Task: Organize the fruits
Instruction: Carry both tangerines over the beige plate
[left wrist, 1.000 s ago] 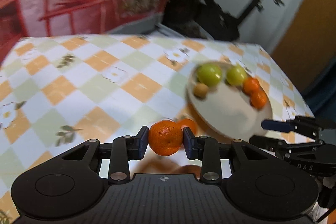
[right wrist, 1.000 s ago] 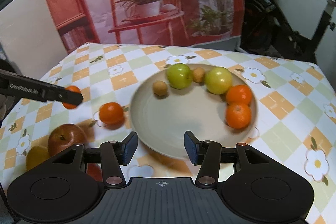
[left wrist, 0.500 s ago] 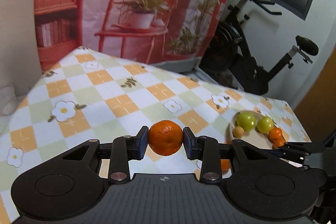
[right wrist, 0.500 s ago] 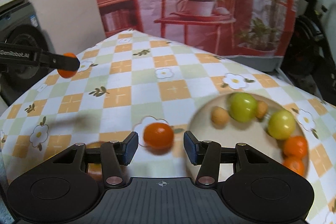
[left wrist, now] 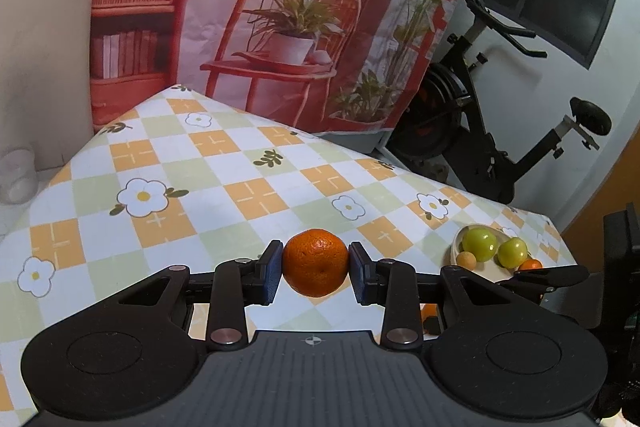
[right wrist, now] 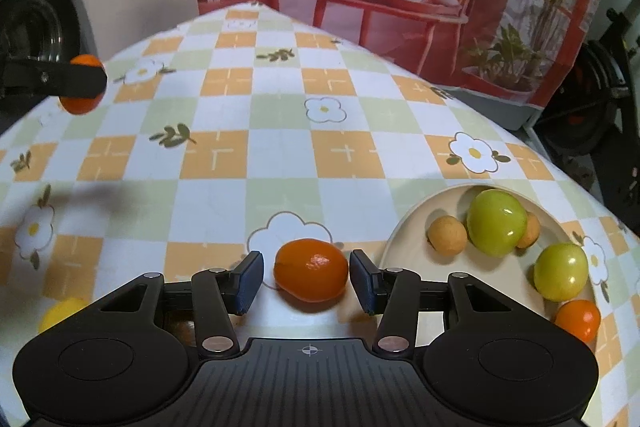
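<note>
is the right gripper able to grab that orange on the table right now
Probably yes: the orange lies between the right gripper's open jaws, nothing blocking, the plate apart beside it.

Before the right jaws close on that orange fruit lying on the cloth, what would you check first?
1. Left gripper holds its mandarin firmly, pads on both sides: ok.
2. Loose orange sits between the right gripper jaws: ok.
3. Right jaws touching that fruit yet: not ok, gaps show on both sides.
4. Fruit resting on the tablecloth, not rolling: cannot tell.
5. Plate has bare space for more fruit: ok.
6. The two grippers are apart: ok.
</note>
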`<state>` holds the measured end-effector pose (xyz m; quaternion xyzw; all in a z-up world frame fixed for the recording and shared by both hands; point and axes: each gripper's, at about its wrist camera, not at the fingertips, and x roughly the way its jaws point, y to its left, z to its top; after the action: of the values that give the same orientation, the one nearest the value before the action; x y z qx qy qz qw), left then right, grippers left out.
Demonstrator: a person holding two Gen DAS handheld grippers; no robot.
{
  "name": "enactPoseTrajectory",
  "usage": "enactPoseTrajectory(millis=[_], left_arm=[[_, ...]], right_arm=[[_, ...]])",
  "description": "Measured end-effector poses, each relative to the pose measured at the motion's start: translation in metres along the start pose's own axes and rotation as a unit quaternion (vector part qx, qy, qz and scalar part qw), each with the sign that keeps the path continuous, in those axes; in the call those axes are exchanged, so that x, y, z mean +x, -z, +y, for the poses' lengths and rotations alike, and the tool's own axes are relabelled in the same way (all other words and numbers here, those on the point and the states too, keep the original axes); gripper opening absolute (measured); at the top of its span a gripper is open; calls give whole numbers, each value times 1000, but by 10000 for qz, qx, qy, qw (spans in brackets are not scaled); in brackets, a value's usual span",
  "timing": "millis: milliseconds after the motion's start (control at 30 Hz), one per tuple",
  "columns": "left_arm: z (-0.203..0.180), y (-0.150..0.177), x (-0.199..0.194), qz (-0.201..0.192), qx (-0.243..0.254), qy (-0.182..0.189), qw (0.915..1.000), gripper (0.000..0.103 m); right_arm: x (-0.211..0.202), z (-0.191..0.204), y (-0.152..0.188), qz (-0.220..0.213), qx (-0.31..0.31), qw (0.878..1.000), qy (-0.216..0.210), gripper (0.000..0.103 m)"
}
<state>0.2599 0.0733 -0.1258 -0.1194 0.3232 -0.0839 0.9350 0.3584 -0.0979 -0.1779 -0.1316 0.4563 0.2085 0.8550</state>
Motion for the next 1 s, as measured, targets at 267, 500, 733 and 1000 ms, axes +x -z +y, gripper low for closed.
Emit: enactPoseTrajectory(millis=[267, 500, 733, 1000], left_arm=[[8, 4, 1, -24, -124, -18, 9999, 37], [5, 2, -1, -44, -99, 6, 9999, 37], [-4, -1, -2, -37, 25, 72, 10000, 37], [-32, -7, 1, 39, 428, 236, 9988, 37]], right_arm=[[5, 3, -6, 58, -93, 9999, 32, 47], [5, 0, -7, 11, -77, 9999, 87, 38], [-15, -2, 0, -513, 31, 9987, 51, 38], [-51, -22, 22, -1126, 454, 9925, 110, 38]])
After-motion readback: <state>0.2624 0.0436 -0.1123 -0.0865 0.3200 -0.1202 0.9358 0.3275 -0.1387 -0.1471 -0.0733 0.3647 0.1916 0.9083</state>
